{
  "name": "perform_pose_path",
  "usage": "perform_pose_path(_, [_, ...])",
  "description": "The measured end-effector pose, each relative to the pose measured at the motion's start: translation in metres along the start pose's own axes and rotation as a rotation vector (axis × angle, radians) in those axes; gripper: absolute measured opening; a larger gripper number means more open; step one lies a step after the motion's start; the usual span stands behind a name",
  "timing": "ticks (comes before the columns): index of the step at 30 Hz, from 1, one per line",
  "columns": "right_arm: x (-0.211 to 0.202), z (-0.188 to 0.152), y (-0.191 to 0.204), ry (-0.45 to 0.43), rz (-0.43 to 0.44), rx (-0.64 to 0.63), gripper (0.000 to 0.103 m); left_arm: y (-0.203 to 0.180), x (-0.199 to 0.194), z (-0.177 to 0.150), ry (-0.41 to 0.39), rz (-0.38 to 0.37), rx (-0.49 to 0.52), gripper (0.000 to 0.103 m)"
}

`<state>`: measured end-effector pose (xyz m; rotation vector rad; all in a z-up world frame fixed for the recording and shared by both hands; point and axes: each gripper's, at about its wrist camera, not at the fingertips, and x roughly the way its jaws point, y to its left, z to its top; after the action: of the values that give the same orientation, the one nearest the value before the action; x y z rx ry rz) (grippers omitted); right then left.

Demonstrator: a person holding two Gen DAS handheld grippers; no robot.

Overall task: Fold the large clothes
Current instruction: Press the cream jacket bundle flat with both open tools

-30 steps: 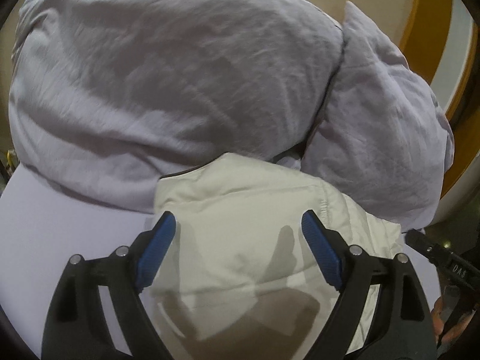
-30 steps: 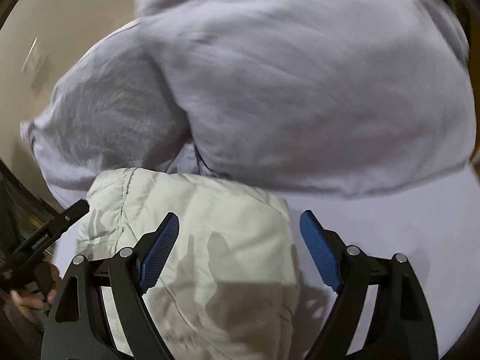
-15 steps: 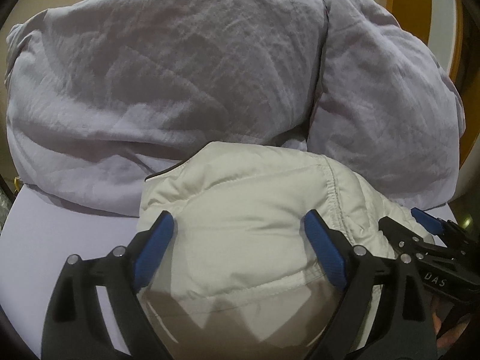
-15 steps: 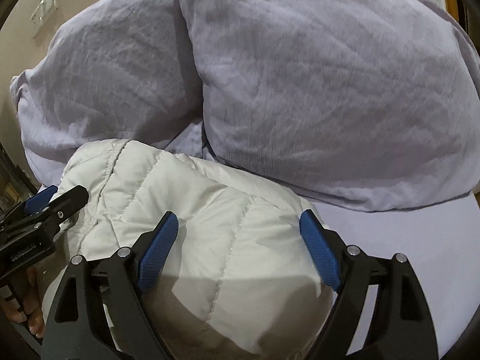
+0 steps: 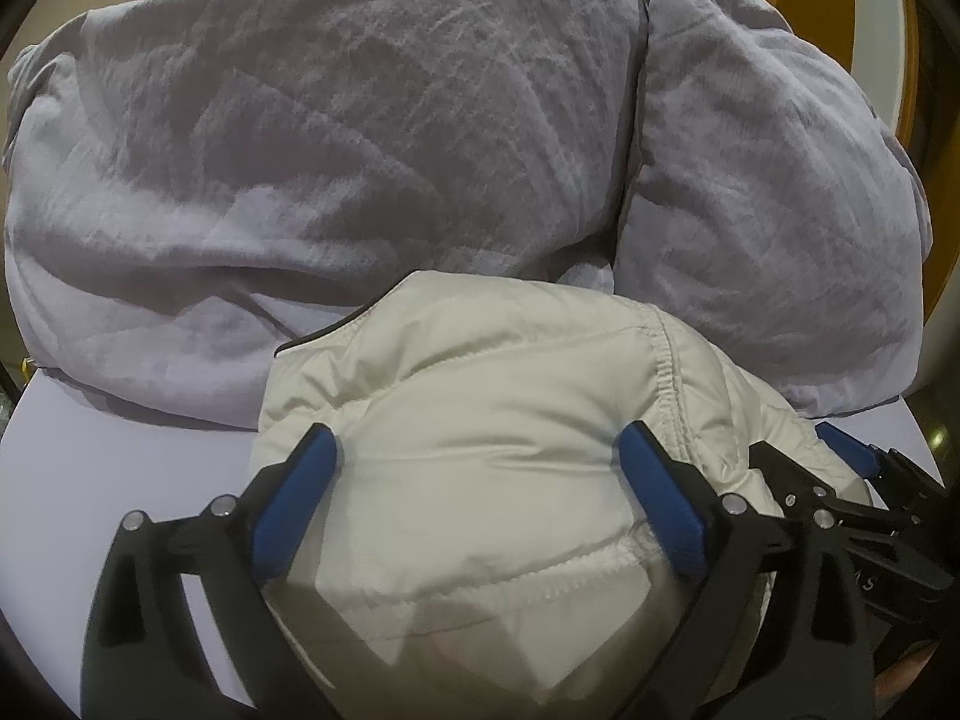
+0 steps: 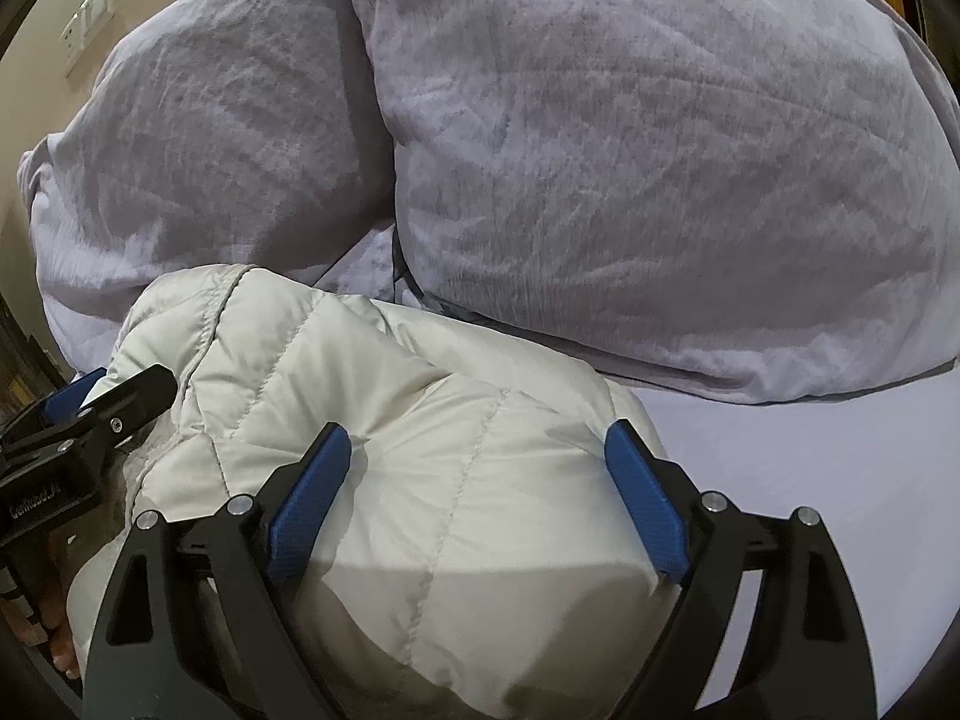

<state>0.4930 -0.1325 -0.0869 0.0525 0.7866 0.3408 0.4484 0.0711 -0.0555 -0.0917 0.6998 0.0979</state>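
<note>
The cream quilted jacket lay bundled on the bed, against two lilac pillows. The left claw and right claw both stood wide open astride it. Its slippery, puffy fabric could spring apart and unfold. A switch plate marked the beige wall.

Both wrist views are moderately bright and evenly lit indoors, with a warm cast on the walls. The fisheye lens bends the scene and leaves black vignetted corners. A hard-edged shadow darkens the lower part of the cream jacket in each view. The lilac pillows look mottled and grainy. Focus is fairly sharp, without motion blur.
</note>
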Motion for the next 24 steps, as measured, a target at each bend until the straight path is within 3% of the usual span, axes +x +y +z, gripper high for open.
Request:
perform_pose_path(18, [0.009,-0.002,-0.003,-0.008,0.017,0.029,0.092,-0.001,0.008,-0.005,-0.004,-0.002,-0.012,0.100])
perform_pose_path(24, [-0.009,0.004,-0.002,0.042,-0.010,0.016,0.094,0.000,-0.008,-0.002,0.021,0.013,0.000,0.100])
